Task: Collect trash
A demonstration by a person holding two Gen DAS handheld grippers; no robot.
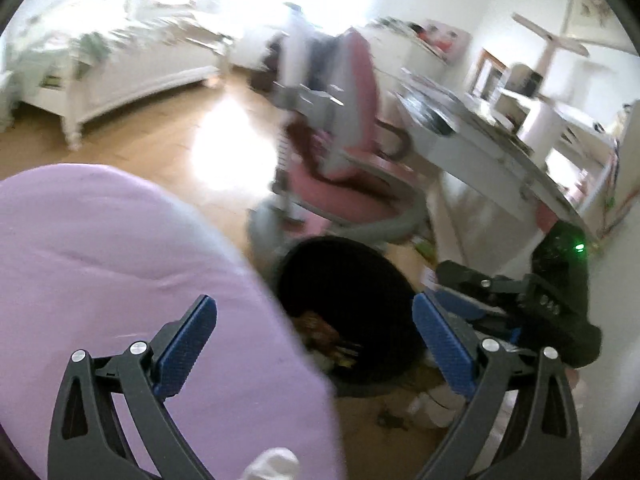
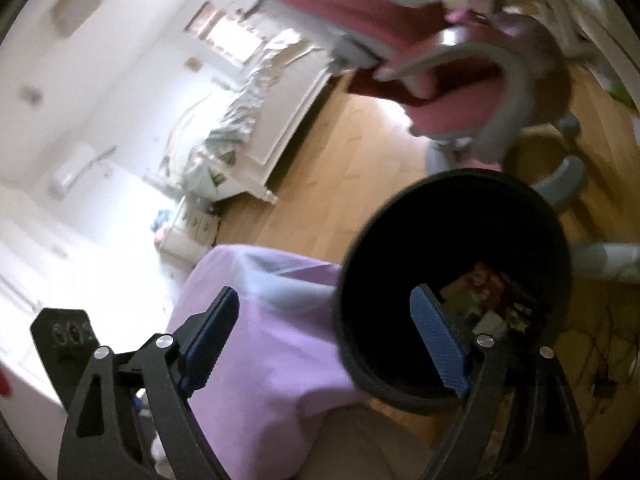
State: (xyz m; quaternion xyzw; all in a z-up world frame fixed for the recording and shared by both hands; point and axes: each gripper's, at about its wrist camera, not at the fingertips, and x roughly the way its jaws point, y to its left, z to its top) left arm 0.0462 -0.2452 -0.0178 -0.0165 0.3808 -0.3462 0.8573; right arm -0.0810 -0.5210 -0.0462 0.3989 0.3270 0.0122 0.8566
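While both views are smeared by motion blur, the wooden floor spreads widest, with a white bed frame along the far wall and a white desk at the right of the left wrist view. Next in size, a lilac cloth-covered cushion fills the near left, its edge just beside the bin. A pink swivel chair with a grey base stands behind the bin, close to the desk. Between cushion and chair sits the black round trash bin, upright on the floor, with colourful wrappers lying at its bottom. The left gripper hangs above the bin with its blue pads spread wide and nothing between them. The right gripper is likewise spread and empty, its right finger over the bin's mouth. Small scraps lie on the floor near the bin's base; what they are I cannot tell.
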